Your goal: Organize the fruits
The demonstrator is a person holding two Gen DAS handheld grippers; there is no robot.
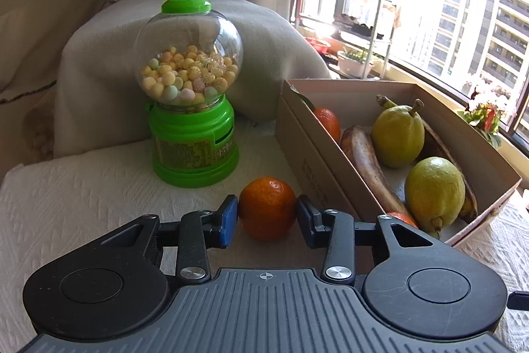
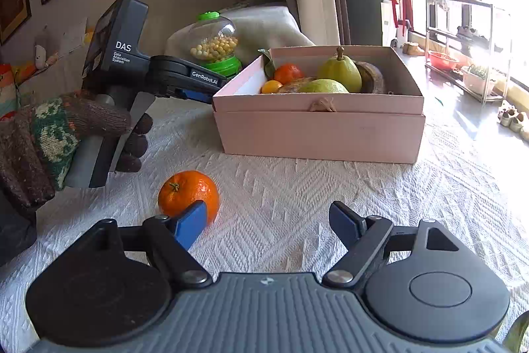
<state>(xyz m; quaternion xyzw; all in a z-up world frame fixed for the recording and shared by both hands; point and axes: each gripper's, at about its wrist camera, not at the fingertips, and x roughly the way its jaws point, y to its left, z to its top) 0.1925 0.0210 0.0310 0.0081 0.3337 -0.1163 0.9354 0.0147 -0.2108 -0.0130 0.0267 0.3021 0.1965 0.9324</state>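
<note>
An orange (image 1: 267,208) sits on the white-clothed counter (image 1: 82,197) beside the fruit box (image 1: 317,161), between the left hand-held gripper (image 1: 267,214) pads, which flank it closely without clearly pressing. The right hand-held gripper (image 2: 267,225) is released and empty, another orange (image 2: 188,192) just behind its left pad.

A white woven cloth (image 2: 297,197) with raised zigzag texture looks matt. The pale pink cardboard box (image 2: 320,134) is smooth, the green plastic candy dispenser (image 1: 191,151) glossy.

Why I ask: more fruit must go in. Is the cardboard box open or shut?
Open: the box has no lid on top, and a pear and orange show inside.
</note>
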